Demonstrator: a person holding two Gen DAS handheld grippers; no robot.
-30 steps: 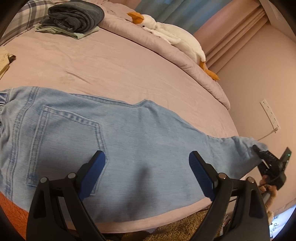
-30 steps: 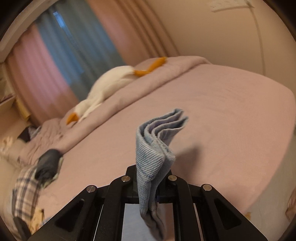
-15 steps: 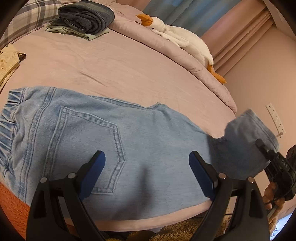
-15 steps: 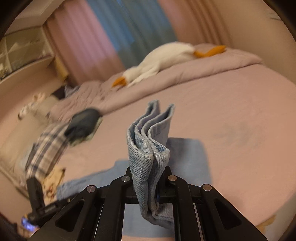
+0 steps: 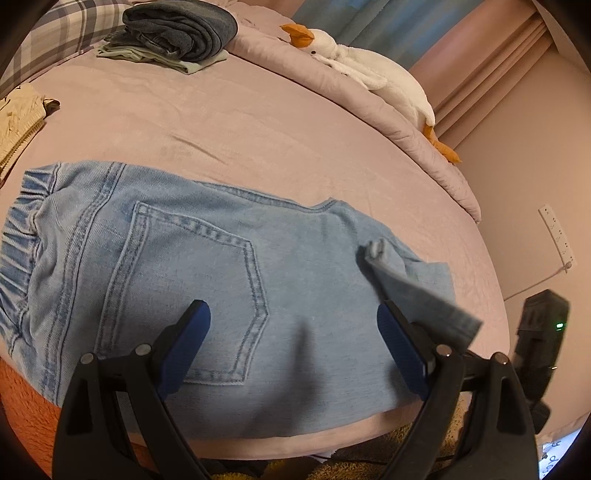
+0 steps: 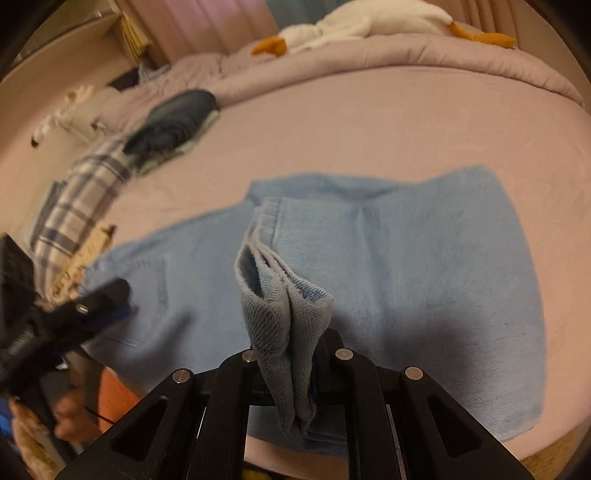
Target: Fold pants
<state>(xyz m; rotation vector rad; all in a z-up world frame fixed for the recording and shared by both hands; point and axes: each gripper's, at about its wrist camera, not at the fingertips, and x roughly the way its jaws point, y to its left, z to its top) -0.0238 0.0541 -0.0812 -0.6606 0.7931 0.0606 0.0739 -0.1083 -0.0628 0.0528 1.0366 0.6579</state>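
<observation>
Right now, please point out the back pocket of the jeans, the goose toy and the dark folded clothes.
back pocket (image 5: 192,288), left wrist view, pocket centre.
goose toy (image 5: 373,70), left wrist view, white body.
dark folded clothes (image 5: 181,31), left wrist view, top of the pile.

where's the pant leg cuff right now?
The cuff is pinched in the right gripper, lifted over the jeans on the bed; in the left wrist view it hangs at right, beside the open left gripper.

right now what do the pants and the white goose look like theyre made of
Pants: light blue denim, matte, judging by the diagonal twill weave and double-stitched pocket seams. Goose: probably soft plush, fuzzy white pile with orange beak and feet.
</observation>
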